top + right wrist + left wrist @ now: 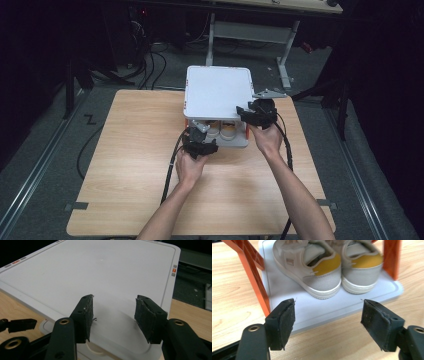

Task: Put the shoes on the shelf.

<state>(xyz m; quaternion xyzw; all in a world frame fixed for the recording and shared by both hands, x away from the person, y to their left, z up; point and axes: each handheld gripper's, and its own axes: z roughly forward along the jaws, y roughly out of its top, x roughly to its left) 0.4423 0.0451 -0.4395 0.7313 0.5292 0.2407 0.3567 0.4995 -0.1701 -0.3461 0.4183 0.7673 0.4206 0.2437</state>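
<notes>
Nearest the camera in the high view, two bare forearms come up from the bottom edge over the wooden table [125, 165]. The left gripper [200, 146] sits just below centre of the frame, pointing at the open front of a small two-level rack [218, 92] with white shelves and orange posts. In the left gripper view its jaws stand wide apart with nothing between them, the pads hovering over the front edge of the lower shelf [329, 307]. Just beyond, in the upper half of that view, a pair of grey shoes [325, 267] with yellow heel linings stands on that shelf, heels toward the gripper, the two shoes side by side and seemingly touching. An orange post [253, 272] rises at the upper left.

Farther back and to the right of centre in the high view, the right gripper [256, 114] lies at the front right corner of the rack's top shelf [82, 272]. In the right gripper view its jaws are spread, nothing clamped; the pads look to sit just above the white surface, though contact is hard to judge. Behind the table, a desk frame and cables stand on the dark floor.
</notes>
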